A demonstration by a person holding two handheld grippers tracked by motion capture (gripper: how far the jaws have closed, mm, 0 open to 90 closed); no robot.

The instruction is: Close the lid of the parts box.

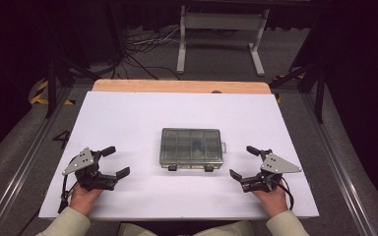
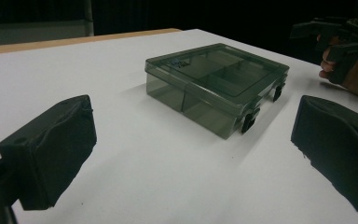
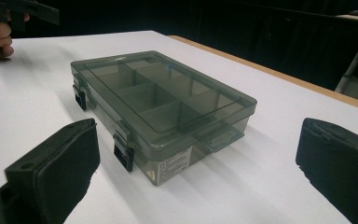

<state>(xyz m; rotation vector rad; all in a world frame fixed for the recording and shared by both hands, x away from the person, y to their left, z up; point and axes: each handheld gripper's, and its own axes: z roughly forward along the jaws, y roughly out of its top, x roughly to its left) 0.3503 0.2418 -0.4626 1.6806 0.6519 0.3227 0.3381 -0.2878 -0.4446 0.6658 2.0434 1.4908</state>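
A smoky-green clear plastic compartment box (image 1: 191,148) lies flat in the middle of the white table, lid down, with two black latches (image 1: 172,167) on its near side. My left gripper (image 1: 115,162) rests on the table to the box's left, jaws wide apart and empty. To the right of the box my right gripper (image 1: 243,162) is also open with nothing between its jaws. In the left gripper view the box (image 2: 214,81) sits ahead and right; in the right gripper view the box (image 3: 158,105) sits just ahead between the jaws' lines, and its dividers show through the lid.
The white table top (image 1: 128,118) has a wooden strip (image 1: 177,86) along its far edge. Beyond it stand a white metal frame (image 1: 221,29) and cables on a grey floor. Dark tripod legs (image 1: 54,83) flank the table.
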